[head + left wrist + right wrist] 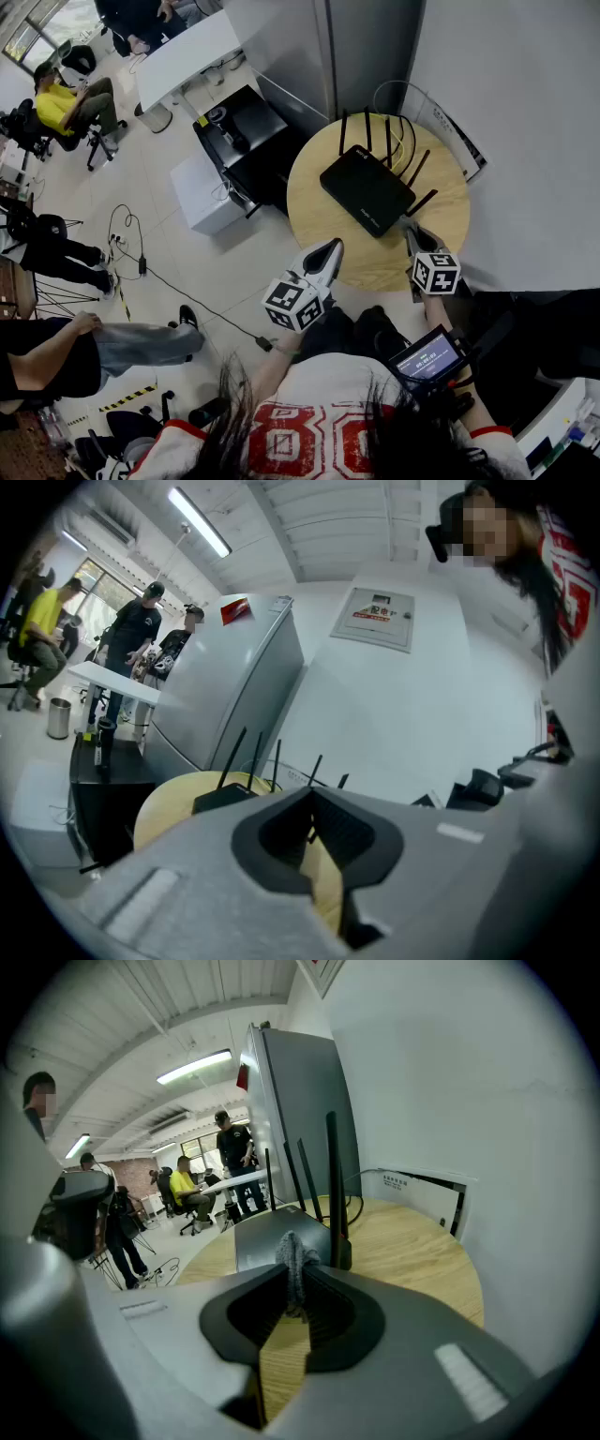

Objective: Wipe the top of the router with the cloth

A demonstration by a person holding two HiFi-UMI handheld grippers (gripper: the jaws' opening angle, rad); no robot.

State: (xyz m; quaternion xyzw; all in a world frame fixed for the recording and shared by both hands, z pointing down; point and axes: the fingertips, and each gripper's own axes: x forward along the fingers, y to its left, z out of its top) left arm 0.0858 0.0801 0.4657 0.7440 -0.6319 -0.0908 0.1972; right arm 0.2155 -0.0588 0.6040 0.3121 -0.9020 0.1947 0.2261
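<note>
Just ahead of the right hand-held gripper [294,1281], the black router [367,190] is seen lying on the round wooden table [323,246], antennas raised. A grey cloth [292,1262] is pinched between that gripper's closed jaws, near the router's closest edge. The left hand-held gripper [334,247] is held with jaws together and empty, the router ahead to its right.

Router [367,190] on table [323,236] near wall [525,112]; cloth [292,1262] in right claw [410,231] before router; cabinet [248,127] left of table.
</note>
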